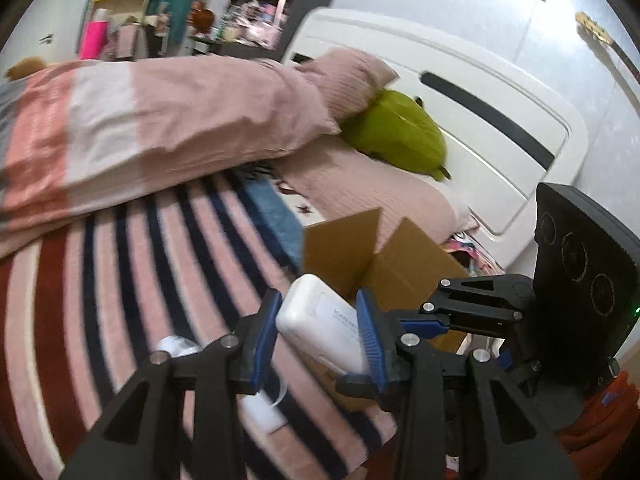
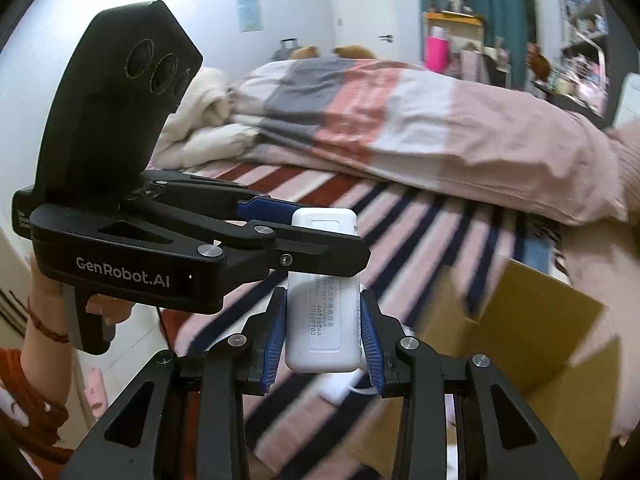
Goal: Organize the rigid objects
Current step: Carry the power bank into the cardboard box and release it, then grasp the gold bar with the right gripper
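A white plastic box with a printed label (image 1: pixel 320 320) (image 2: pixel 322 320) hangs in the air above the striped bed. My left gripper (image 1: pixel 320 328) is shut on its far end; it also shows from the side in the right wrist view (image 2: pixel 316 236). My right gripper (image 2: pixel 322 340) has its blue pads against both sides of the box's near end; it also shows in the left wrist view (image 1: pixel 440 312). An open cardboard box (image 1: pixel 384 260) (image 2: pixel 520 328) sits on the bed just beyond and to the right.
A striped blanket (image 1: pixel 160 260) covers the bed. A pink and grey duvet (image 2: pixel 400 128) is piled behind. A green plush (image 1: pixel 396 132) lies by pink pillows at the white headboard (image 1: pixel 460 92). Small white items (image 1: pixel 260 408) lie on the blanket below.
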The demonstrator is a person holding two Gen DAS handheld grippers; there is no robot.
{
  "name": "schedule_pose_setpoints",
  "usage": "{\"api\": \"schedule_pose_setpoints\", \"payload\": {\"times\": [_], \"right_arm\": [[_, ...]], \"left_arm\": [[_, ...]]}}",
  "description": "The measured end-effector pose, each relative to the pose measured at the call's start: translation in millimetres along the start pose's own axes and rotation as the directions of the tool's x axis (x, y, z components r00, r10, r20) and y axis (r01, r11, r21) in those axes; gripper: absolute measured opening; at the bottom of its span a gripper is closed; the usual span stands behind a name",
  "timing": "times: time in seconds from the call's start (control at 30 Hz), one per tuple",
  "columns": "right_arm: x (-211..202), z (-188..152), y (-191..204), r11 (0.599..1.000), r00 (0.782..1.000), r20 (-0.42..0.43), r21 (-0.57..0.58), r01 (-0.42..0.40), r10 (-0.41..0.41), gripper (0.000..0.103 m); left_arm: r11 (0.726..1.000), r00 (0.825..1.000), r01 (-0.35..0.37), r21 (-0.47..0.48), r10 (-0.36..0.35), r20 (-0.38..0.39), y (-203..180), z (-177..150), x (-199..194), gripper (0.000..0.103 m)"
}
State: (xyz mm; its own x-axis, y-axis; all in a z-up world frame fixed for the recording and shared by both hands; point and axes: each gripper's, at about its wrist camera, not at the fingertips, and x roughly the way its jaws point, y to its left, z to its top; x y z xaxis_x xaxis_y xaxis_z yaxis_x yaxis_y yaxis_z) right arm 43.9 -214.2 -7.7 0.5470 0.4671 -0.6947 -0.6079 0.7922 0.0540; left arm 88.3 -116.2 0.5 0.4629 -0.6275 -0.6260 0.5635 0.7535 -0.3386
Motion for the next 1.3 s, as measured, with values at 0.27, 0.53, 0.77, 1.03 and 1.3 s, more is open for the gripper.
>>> {"api": "schedule_pose_setpoints", "payload": {"times": [0.27, 0.53, 0.77, 1.03, 1.3], "right_arm": [[-14, -24, -74, 0.983, 0.992, -0.105, 0.160, 0.091, -0.075, 0.031], [-5, -39, -99, 0.957, 0.961, -0.215, 0.192, 0.217, -0.175, 0.037], [-15, -41, -83, 0.964, 0.966, -0.191, 0.163, 0.208, -0.176, 0.045], [-28, -16, -16, 0.992, 0.994, -0.064, 0.079, 0.096, -0.091, 0.045], [22, -7, 64, 0.998, 0.992, -0.108, 0.008, -0.060, 0.061, 0.045]], "left_arm": [[0.999, 0.985, 0.003, 0.047, 0.005, -0.172, -38, 29, 83, 0.037], [0.996, 0.972, -0.051, 0.072, 0.066, -0.227, -48, 30, 107, 0.066], [0.992, 0.981, -0.090, 0.085, 0.103, -0.163, -39, 30, 64, 0.069], [0.981, 0.980, -0.192, 0.026, 0.193, -0.057, 6, 10, -17, 0.073], [0.956, 0.957, -0.291, -0.043, 0.290, -0.012, 65, -46, -68, 0.074]]}}
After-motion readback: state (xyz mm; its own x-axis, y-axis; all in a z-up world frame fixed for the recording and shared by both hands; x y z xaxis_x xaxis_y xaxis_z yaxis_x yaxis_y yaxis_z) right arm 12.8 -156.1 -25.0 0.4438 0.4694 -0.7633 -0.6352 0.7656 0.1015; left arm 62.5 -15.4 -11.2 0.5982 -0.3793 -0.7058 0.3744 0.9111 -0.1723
